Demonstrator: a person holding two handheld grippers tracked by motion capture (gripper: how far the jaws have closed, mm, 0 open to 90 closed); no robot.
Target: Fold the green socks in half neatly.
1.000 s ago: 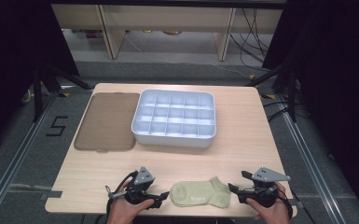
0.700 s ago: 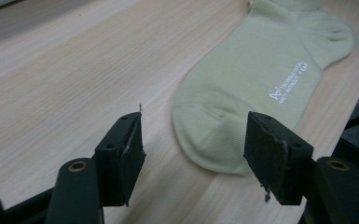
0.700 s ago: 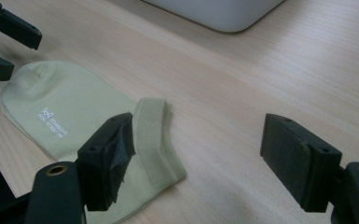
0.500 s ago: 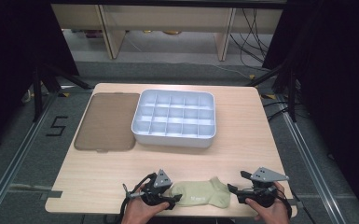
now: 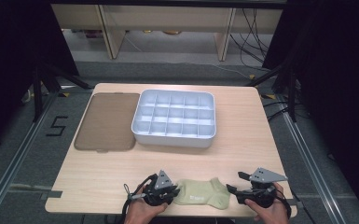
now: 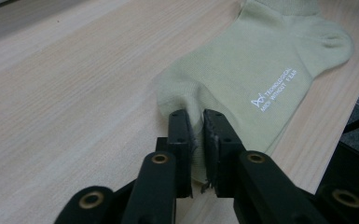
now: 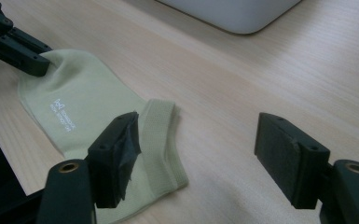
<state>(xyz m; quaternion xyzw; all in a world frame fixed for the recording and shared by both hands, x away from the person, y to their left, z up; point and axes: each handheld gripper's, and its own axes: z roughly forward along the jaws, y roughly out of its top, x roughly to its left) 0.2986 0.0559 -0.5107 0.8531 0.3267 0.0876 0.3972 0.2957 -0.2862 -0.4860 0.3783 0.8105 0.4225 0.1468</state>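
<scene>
Wooden table (image 5: 107,177), one sock (image 5: 204,192), two grippers

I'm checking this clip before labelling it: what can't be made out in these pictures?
- Sock: small white print blurred in the left gripper view; toe pinched between the left gripper fingers.
- Divided tray: cut off by the top edge, right gripper view.
- Right gripper: high view too small to show finger gap.

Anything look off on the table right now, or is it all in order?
Nothing stands out. The sock lies flat near the table's front edge, puckered only where the left gripper has just closed on its toe end. The right gripper is open at the cuff. The divided tray sits square.
</scene>
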